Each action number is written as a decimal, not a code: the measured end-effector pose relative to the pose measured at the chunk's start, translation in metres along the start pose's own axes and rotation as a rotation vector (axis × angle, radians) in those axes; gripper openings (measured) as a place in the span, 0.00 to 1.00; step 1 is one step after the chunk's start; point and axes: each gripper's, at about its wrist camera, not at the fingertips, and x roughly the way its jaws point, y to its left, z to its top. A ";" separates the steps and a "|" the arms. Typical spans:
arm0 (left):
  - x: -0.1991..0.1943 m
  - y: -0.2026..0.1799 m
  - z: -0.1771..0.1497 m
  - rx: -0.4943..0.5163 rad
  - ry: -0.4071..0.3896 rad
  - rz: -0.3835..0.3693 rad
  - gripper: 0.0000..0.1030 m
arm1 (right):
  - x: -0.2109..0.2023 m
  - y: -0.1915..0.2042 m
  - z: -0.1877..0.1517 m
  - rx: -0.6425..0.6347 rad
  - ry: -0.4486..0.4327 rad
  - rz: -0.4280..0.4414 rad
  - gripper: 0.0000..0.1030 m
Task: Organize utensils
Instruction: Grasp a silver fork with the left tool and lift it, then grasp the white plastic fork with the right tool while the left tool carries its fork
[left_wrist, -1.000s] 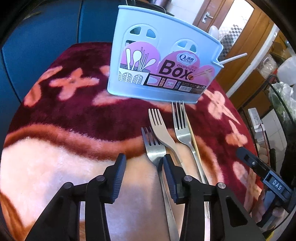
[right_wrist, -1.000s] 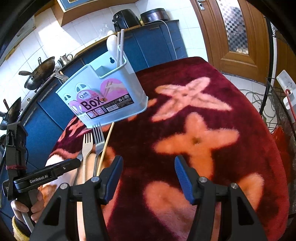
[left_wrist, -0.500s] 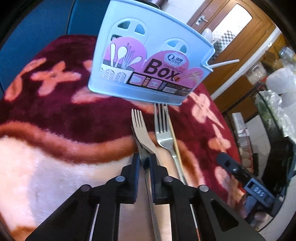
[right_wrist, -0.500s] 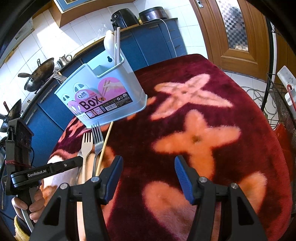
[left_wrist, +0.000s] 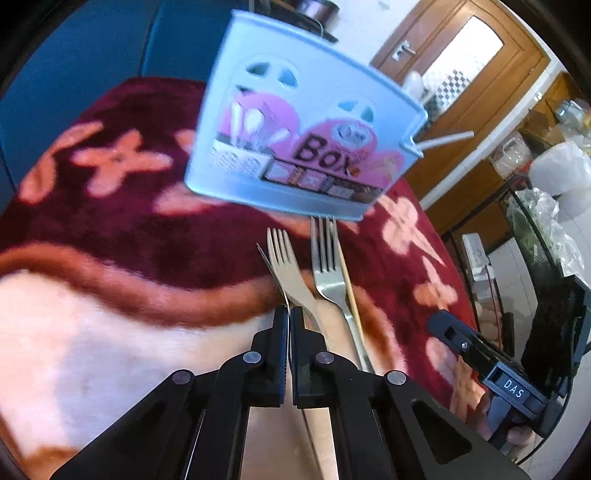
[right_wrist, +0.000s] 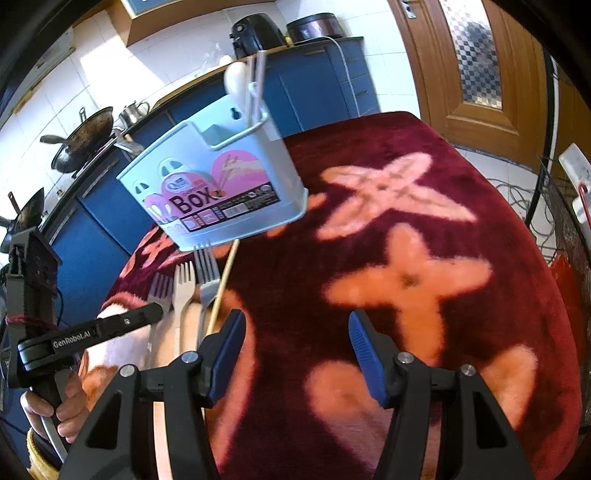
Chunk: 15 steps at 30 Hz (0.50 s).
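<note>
A pale blue utensil box stands on the red flowered cloth, holding a white spoon and pale sticks. In front of it lie two forks and a wooden chopstick. My left gripper is shut on the neck of a third, leftmost fork, which shows edge-on between the pads in the left wrist view. My right gripper hangs open over the cloth, right of the forks, with nothing between its fingers.
Blue cabinets and a counter with woks and an air fryer stand behind the table. A wooden door is at the right. A wire rack and a power strip sit past the table's right edge.
My left gripper's jaws have closed from wide open onto the leftmost fork, which now stands on edge between them. The right gripper has stayed open and still.
</note>
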 end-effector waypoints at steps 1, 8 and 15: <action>-0.004 0.003 0.001 -0.006 -0.011 0.006 0.01 | 0.000 0.004 0.001 -0.010 0.002 0.002 0.59; -0.030 0.017 0.003 0.011 -0.097 0.092 0.01 | 0.006 0.037 0.006 -0.096 0.030 0.024 0.59; -0.052 0.028 0.002 0.029 -0.171 0.126 0.01 | 0.026 0.077 0.010 -0.180 0.115 0.075 0.55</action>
